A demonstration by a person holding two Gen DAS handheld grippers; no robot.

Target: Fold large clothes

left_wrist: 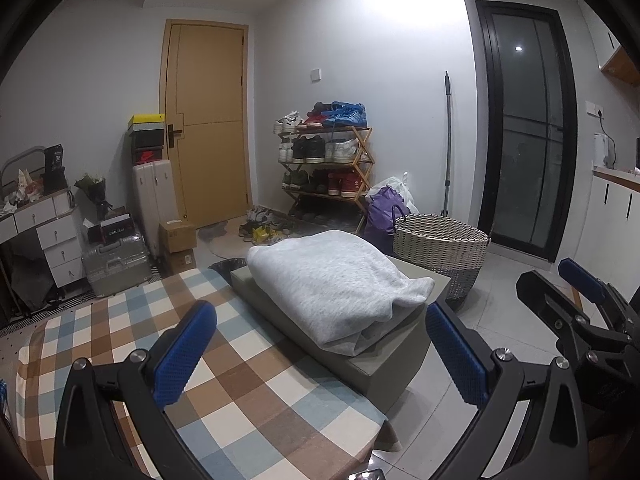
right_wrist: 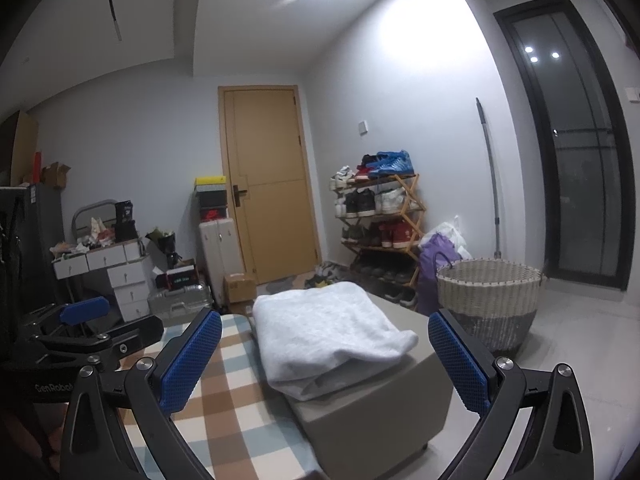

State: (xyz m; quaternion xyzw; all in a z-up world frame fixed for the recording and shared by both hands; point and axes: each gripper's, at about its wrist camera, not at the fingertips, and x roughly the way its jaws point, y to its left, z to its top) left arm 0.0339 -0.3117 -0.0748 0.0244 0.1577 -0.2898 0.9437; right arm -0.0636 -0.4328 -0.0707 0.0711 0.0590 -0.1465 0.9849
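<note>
A light grey sweatshirt (left_wrist: pixel 332 284) lies folded into a thick rectangle on a grey-green ottoman (left_wrist: pixel 384 364). It also shows in the right wrist view (right_wrist: pixel 324 332), on the same ottoman (right_wrist: pixel 372 412). My left gripper (left_wrist: pixel 320 360) is open and empty, held back from the garment above the checked cloth. My right gripper (right_wrist: pixel 324 364) is open and empty, also short of the garment. Each gripper shows at the edge of the other's view: the right one (left_wrist: pixel 576 292), the left one (right_wrist: pixel 88 320).
A checked cloth (left_wrist: pixel 168 360) covers the surface beside the ottoman. A woven laundry basket (left_wrist: pixel 440 252) stands on the tiled floor to the right. A shoe rack (left_wrist: pixel 328 160), suitcases (left_wrist: pixel 116 264), boxes and a drawer unit (left_wrist: pixel 48 236) line the far wall by the door.
</note>
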